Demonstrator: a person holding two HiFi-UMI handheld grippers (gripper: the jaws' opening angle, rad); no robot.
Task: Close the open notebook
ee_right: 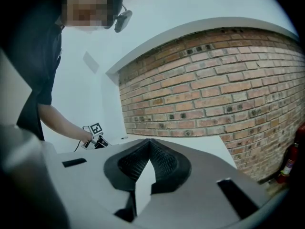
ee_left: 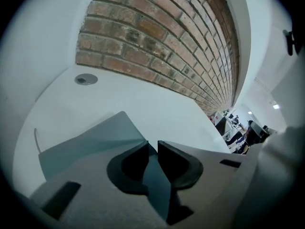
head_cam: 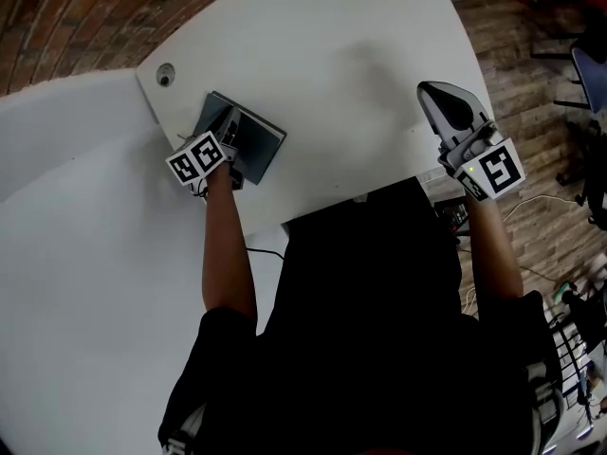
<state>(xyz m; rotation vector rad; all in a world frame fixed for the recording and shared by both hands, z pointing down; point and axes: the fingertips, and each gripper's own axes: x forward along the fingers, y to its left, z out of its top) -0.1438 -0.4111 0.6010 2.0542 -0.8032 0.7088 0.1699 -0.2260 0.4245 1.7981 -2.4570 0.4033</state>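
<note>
The notebook [head_cam: 254,140], with a dark grey-teal cover, lies flat near the left corner of the white table [head_cam: 360,55] and looks like a single slab. My left gripper [head_cam: 228,124] points down onto its left part. In the left gripper view the cover [ee_left: 90,140] spreads out under and ahead of the left gripper [ee_left: 152,146]. Its jaws stand a narrow slit apart, and only the cover below shows through the slit. My right gripper [head_cam: 427,88] hovers over the table's right edge, far from the notebook. There the right gripper [ee_right: 150,143] has its tips together and holds nothing.
A round cable grommet [head_cam: 166,76] sits in the table just beyond the notebook. A second white tabletop [head_cam: 76,254] adjoins on the left. A brick wall [ee_left: 157,37] runs behind. Wooden floor [head_cam: 531,93] with cables and a chair lies to the right.
</note>
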